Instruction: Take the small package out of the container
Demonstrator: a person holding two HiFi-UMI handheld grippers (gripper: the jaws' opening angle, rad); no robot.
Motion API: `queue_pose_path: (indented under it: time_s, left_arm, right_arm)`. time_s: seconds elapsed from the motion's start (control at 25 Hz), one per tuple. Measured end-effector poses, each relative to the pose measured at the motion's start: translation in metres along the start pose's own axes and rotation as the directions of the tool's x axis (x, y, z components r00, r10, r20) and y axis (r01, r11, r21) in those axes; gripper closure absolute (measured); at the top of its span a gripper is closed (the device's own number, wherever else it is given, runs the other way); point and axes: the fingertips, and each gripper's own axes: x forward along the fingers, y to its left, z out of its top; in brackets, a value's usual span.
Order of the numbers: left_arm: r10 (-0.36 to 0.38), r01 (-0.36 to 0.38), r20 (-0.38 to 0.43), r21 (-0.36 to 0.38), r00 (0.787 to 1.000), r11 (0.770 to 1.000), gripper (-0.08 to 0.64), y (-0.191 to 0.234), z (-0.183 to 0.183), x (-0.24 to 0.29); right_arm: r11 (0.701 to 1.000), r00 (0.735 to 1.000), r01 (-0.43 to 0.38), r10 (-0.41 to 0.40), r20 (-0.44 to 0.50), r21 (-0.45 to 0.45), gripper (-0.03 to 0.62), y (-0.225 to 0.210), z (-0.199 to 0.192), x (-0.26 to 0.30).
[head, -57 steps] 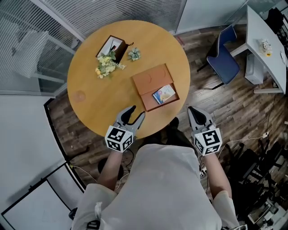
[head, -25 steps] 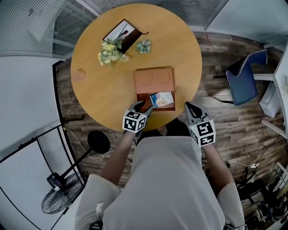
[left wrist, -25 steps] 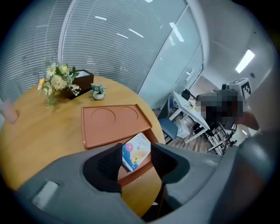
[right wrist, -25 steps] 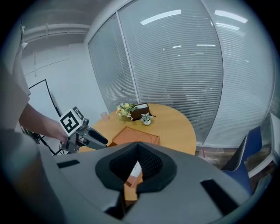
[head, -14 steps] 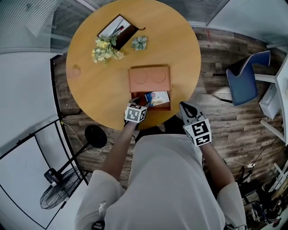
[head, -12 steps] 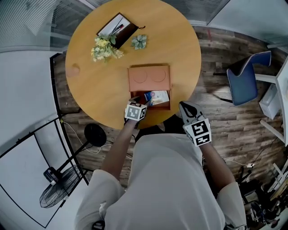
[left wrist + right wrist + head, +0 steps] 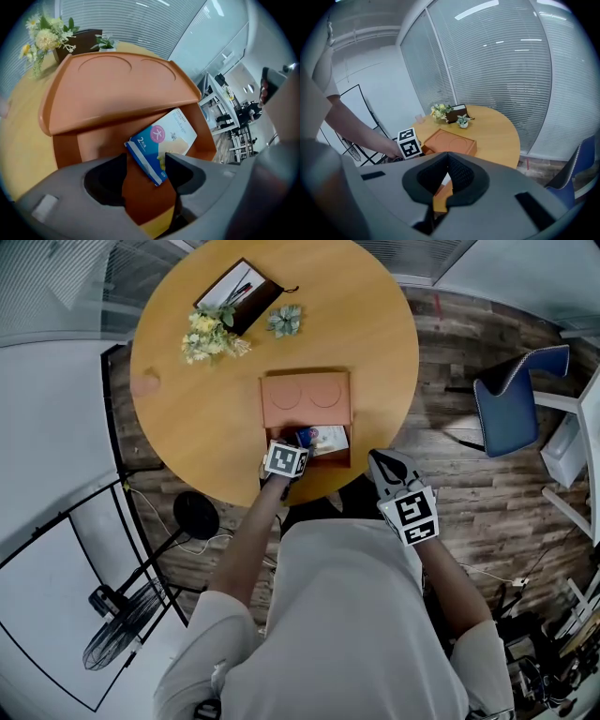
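A round, light wooden surface (image 7: 187, 418) carries an orange plastic container (image 7: 305, 418) with its lid (image 7: 117, 93) raised and leaning back, two shallow circles pressed into it. The small blue-and-white package (image 7: 161, 145) lies flat in the container's open tray, set at an angle, its blue striped end toward the person.

The left gripper (image 7: 146, 161) reaches into the tray at the near left of the package. Its jaws are apart and straddle the package's near corner. The right-hand jaw sits right against the package's edge, while a strip of orange tray floor shows between the other jaw and the package.

The right gripper (image 7: 382, 463) hangs off the surface's near edge, close to the person's body and well apart from the container. Its jaws are pressed together with nothing between them.

At the surface's far side stand a bunch of yellow and white flowers (image 7: 208, 334), a dark brown rectangular box (image 7: 234, 298) touching them, and a small green potted plant (image 7: 284, 321) just beside.
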Motion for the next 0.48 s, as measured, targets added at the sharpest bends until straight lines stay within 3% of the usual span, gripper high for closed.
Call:
queue_pose_path:
  time_s: [0.24, 0.48]
  left_arm:
    - [-0.001, 0.001, -0.038, 0.014, 0.999, 1.000, 0.308, -0.003, 0.000, 0.003]
    - [-0.021, 0.021, -0.010, 0.052, 1.000, 0.998, 0.307, -0.016, 0.006, 0.006]
  right_arm:
    - [1.000, 1.000, 0.028, -0.028, 0.001, 0.007, 0.591, -0.014, -0.008, -0.007]
    - [0.999, 0.999, 0.044, -0.044, -0.003, 0.010, 0.591, -0.019, -0.015, -0.014]
